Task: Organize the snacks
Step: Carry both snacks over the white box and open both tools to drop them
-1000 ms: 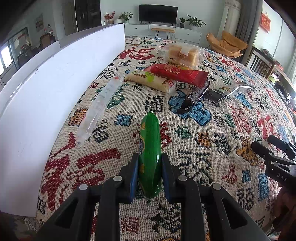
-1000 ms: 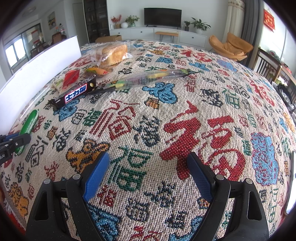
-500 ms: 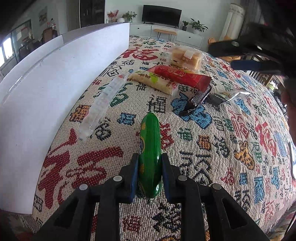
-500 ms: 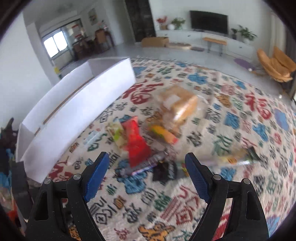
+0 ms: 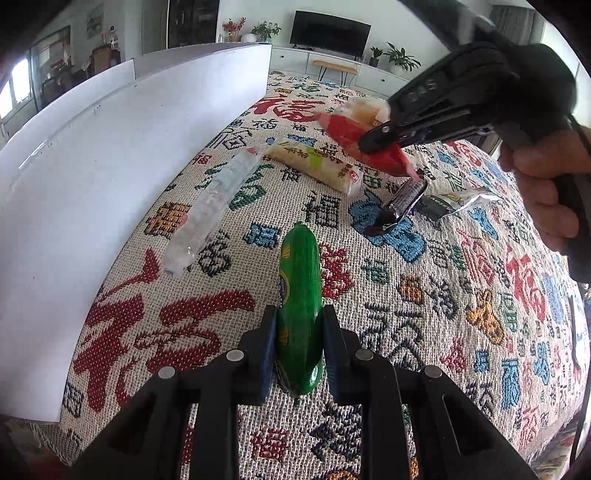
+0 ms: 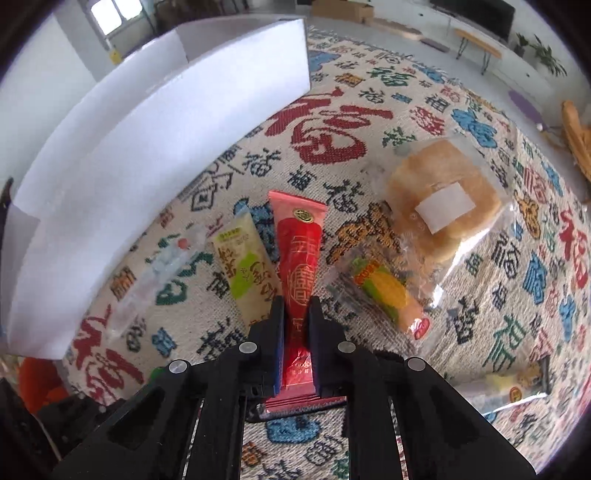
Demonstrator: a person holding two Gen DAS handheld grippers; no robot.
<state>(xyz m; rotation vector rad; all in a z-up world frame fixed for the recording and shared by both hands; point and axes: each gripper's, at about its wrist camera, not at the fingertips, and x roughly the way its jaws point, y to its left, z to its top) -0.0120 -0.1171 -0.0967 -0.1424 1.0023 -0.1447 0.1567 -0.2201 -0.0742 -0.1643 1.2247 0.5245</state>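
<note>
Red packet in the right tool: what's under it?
Under the red packet held by the right tool: patterned cloth and a dark wrapper edge. The tool covers the rest.

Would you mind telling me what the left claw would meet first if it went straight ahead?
Holding the green sausage, the left claw probably meets only tablecloth first; depth is unclear.

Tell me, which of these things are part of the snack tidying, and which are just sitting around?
Part of the job:
green sausage, in left gripper
red packet, in right gripper
yellow packet
bagged bread
corn snack
white box

Just lying about:
patterned cloth
television
potted plants
</note>
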